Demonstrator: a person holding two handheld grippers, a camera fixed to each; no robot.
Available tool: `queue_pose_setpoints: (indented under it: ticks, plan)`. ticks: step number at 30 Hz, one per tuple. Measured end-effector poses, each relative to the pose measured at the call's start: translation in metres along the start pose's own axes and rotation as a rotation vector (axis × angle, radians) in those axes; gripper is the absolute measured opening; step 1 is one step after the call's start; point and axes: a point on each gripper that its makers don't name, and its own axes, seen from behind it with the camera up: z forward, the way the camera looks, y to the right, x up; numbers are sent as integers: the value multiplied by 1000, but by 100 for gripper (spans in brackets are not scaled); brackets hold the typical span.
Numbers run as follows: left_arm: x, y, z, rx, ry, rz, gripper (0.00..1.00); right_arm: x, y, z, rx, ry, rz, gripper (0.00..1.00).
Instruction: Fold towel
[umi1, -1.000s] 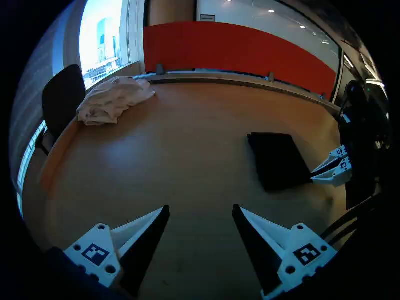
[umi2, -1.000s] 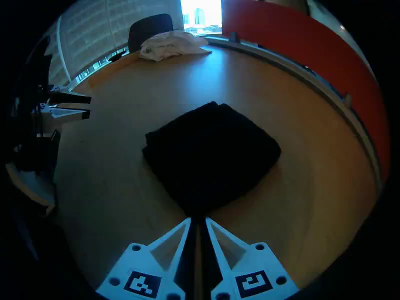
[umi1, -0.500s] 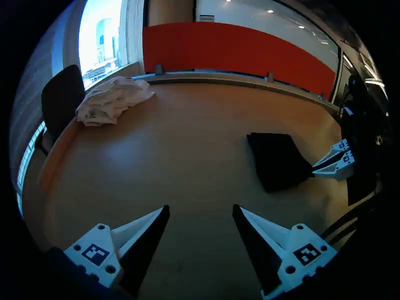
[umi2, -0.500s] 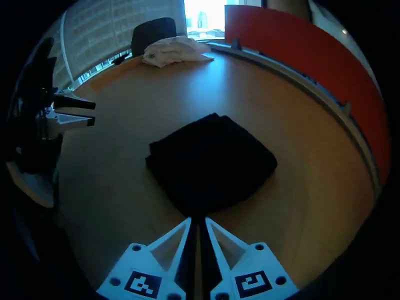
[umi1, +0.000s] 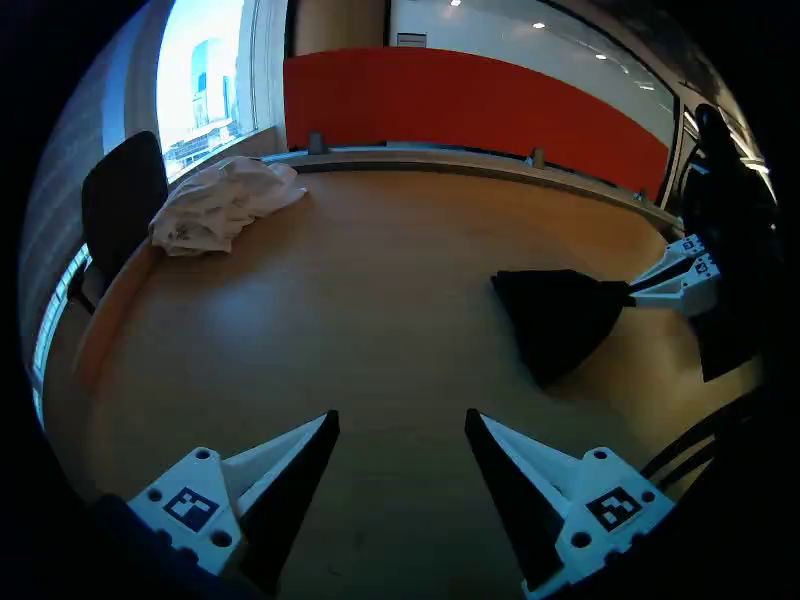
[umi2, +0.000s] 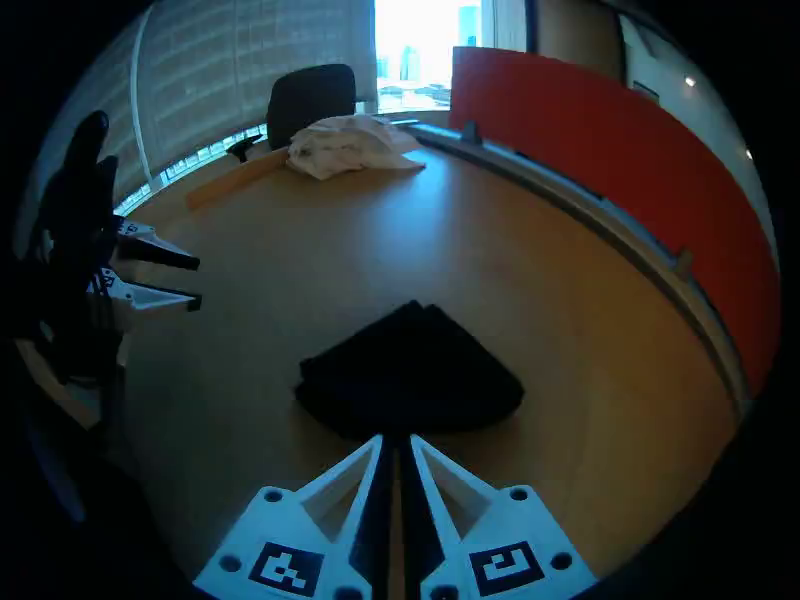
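A folded black towel (umi1: 555, 310) lies on the wooden table (umi1: 380, 250) at the right of the left gripper view. Its near edge is pulled up into a peak at my right gripper (umi1: 632, 292). In the right gripper view the towel (umi2: 410, 385) hangs from the right gripper (umi2: 395, 438), which is shut on its near corner. My left gripper (umi1: 400, 414) stands open over bare table, well left of the towel, with nothing between its fingers. It also appears at the left edge of the right gripper view as the left gripper (umi2: 197, 282), held by a dark-gloved hand.
A crumpled white cloth pile (umi1: 215, 200) sits at the table's far left corner, next to a dark office chair (umi1: 120, 200). A red partition (umi1: 470, 100) runs along the table's far edge. The cloth pile (umi2: 345, 145) lies far ahead in the right gripper view.
My right gripper has risen and drawn back with the towel's corner, lifting that edge off the table. The left gripper has stayed in place and open.
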Motion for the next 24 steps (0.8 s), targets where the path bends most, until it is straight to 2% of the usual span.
queue_pose_setpoints:
  ticks: [17,24]
  plan:
    - [15,-4,-8,-3,30,11,94,103,26,-47,-48,167,-79,5]
    - [16,-4,-11,-5,36,11,93,124,31,-61,-62,211,-76,5]
